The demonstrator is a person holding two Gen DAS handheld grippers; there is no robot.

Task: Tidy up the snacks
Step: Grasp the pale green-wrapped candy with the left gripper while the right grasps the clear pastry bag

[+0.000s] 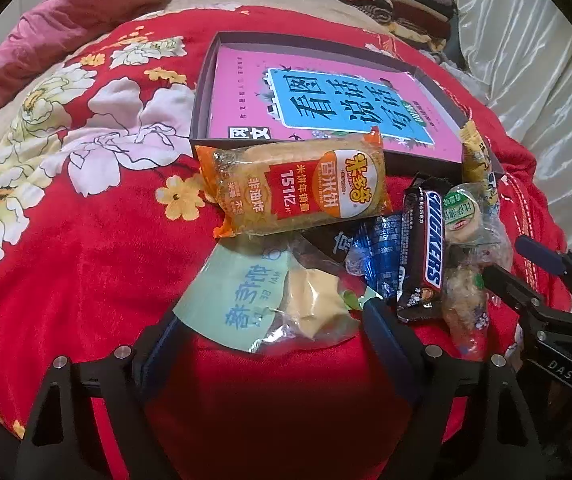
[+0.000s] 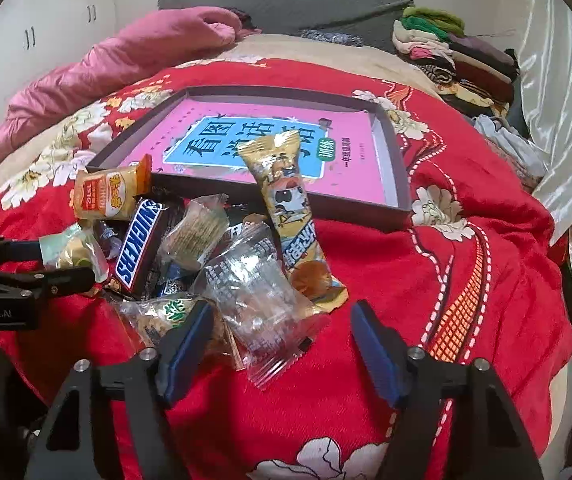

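Note:
A heap of snacks lies on the red floral blanket (image 1: 85, 248), in front of a dark shallow box (image 1: 201, 92) whose floor shows a pink book cover. My left gripper (image 1: 273, 328) is open, and a pale green packet (image 1: 245, 300) with a yellow cake lies between its fingers. The right gripper (image 2: 281, 336) is open astride a clear crinkled packet (image 2: 261, 304). An orange rice-cracker packet (image 1: 298, 188), a Snickers bar (image 1: 426, 248) and a long yellow packet (image 2: 290, 216) leaning on the box's front wall (image 2: 326, 204) lie in the heap. Each gripper also shows in the other view: right (image 1: 504, 258), left (image 2: 65, 264).
A pink quilt (image 2: 125, 56) is bunched along the far left of the bed. Folded clothes (image 2: 458, 52) are stacked at the far right, beside a shiny white curtain (image 2: 558, 80). Bare blanket lies to the left of the heap and to its right.

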